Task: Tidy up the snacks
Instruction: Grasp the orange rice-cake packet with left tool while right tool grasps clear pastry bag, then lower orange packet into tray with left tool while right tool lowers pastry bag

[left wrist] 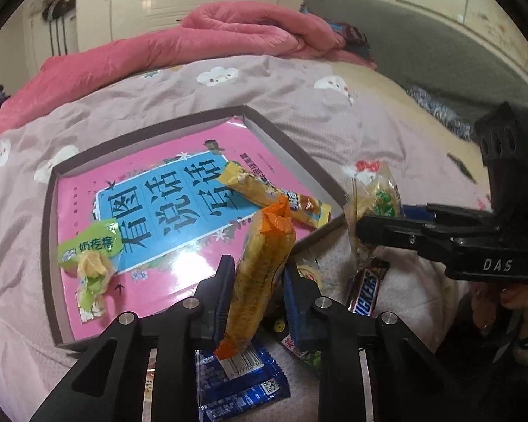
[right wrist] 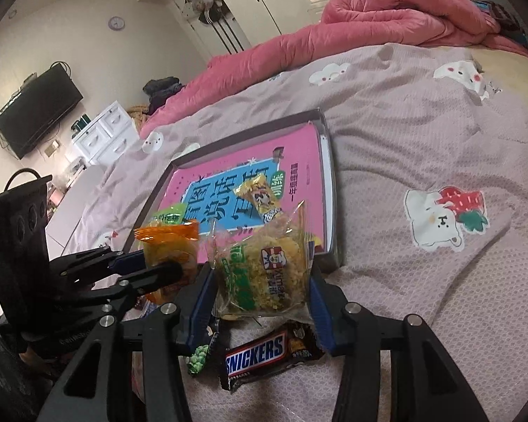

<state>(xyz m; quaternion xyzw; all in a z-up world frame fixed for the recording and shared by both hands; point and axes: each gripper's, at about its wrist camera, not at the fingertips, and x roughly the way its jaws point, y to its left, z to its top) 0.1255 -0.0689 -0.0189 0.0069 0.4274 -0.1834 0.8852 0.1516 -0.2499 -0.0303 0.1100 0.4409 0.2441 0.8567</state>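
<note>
Snacks lie in two spots. Two sit in the tray (left wrist: 274, 130) on the pink book (left wrist: 179, 161): one green candy (left wrist: 88, 256) and one yellow bar (left wrist: 264, 190). The left tool (left wrist: 258, 281) holds one orange pack (left wrist: 264, 256) at the tray's near edge. The right tool (right wrist: 260, 292) holds one clear pack (right wrist: 267, 263). One Snickers (right wrist: 260, 355) and one blue pack (left wrist: 243, 383) lie on the bed (right wrist: 422, 133), under the tools.

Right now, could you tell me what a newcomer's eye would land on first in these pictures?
Probably the bright pink book with a blue title panel, lying in the shallow grey box lid on the bed. Next, the left hand-held gripper lifting an orange-ended yellow snack pack over the lid's near edge, and the right hand-held gripper beside it holding a clear-wrapped yellow crumbly snack.
</note>
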